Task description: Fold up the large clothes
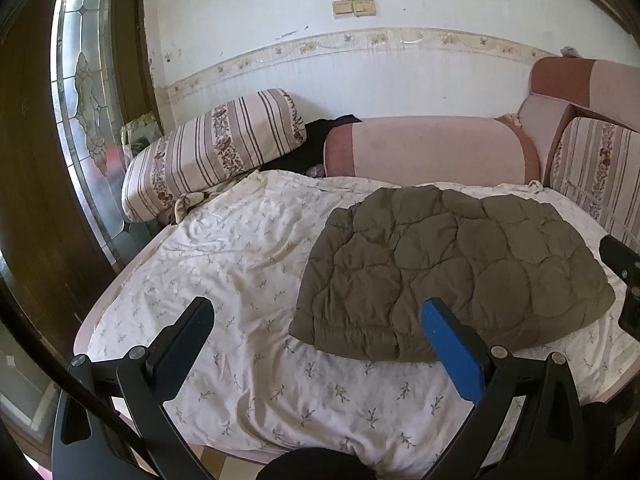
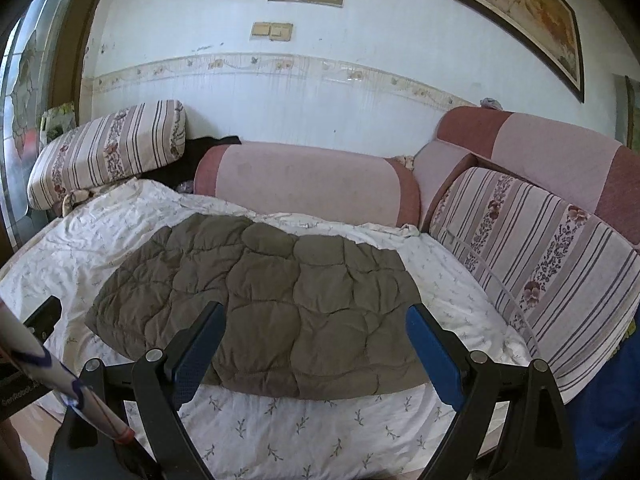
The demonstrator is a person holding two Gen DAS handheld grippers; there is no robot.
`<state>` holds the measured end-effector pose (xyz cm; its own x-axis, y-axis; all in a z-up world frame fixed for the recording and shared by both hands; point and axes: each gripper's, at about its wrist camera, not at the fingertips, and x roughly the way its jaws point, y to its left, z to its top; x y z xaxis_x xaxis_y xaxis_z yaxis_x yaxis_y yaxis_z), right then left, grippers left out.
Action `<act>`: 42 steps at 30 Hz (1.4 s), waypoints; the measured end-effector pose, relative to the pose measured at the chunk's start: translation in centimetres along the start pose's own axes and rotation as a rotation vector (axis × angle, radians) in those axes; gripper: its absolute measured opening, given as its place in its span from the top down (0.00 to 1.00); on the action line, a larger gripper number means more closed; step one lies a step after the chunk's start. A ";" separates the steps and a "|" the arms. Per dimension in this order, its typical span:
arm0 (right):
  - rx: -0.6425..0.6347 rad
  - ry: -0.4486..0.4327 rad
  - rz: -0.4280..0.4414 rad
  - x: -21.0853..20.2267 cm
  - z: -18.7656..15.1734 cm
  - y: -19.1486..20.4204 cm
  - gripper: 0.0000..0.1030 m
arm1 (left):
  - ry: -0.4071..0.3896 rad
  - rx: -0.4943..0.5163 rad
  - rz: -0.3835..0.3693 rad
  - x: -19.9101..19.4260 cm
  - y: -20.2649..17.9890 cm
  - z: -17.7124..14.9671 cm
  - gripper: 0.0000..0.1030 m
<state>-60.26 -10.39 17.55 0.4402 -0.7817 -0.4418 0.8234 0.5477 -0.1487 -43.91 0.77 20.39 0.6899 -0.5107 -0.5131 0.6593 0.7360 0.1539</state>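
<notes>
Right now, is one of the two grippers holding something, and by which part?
Nothing is held. The left gripper and the right gripper are both open above the sheet, near the quilted jacket but not touching it.

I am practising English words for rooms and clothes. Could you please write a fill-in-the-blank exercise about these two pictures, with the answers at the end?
1. The quilted jacket lying on the sheet is olive-____ in colour.
2. Both the left gripper and the right gripper have their jaws ____ and hold nothing.
3. The pillow at the left end has a ____ and floral pattern.
4. The sheet is white with small printed ____.

Answers: brown; open; striped; sprigs
</notes>
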 end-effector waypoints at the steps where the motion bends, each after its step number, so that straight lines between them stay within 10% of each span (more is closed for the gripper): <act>1: -0.001 0.003 0.000 0.2 -0.1 0.0 0.09 | 0.003 0.001 -0.003 0.1 0.0 0.0 0.00; 42: -0.039 0.051 -0.023 1.8 -1.8 0.3 0.09 | 0.037 0.023 -0.012 1.2 -0.7 -1.1 0.00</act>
<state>-59.83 -11.11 15.11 0.4012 -0.7787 -0.4824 0.8181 0.5415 -0.1938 -43.84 0.14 18.71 0.6709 -0.5023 -0.5455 0.6743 0.7194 0.1668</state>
